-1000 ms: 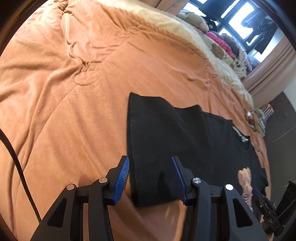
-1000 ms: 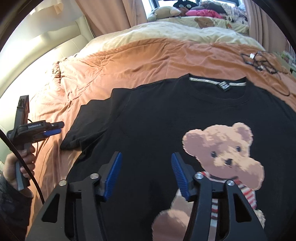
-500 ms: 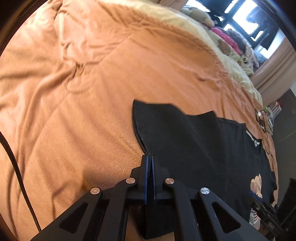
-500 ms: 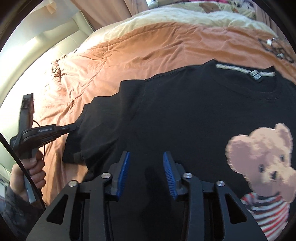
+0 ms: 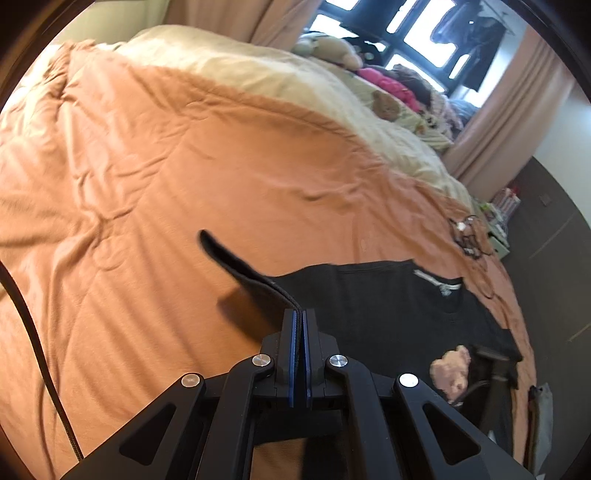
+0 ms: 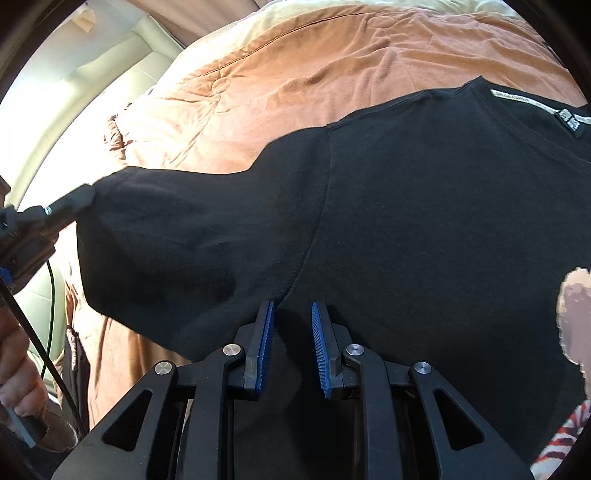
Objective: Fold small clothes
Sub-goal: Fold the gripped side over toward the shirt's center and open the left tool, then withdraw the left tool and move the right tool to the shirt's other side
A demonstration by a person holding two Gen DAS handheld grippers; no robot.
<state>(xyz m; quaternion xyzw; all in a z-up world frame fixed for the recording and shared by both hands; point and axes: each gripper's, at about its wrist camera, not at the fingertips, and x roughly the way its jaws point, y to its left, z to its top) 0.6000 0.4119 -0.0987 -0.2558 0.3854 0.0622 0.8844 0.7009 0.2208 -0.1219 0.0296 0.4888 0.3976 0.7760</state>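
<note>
My left gripper (image 5: pixel 298 325) was clenched on the sleeve hem of the black T-shirt (image 6: pixel 424 229), which lay on the orange bedspread (image 5: pixel 147 166), while my right gripper (image 6: pixel 292 332) was closing on its side fabric — too thin a pinch there, I judged, and the fold would slip.

Home bedroom: big bed (image 5: pixel 155 155) with orange quilt and cream blanket (image 5: pixel 258 70), stuffed toys (image 5: pixel 328 48) piled by the window (image 5: pixel 413 33) (pink curtains (image 5: pixel 498 122) too), padded headboard (image 6: pixel 74 122).
</note>
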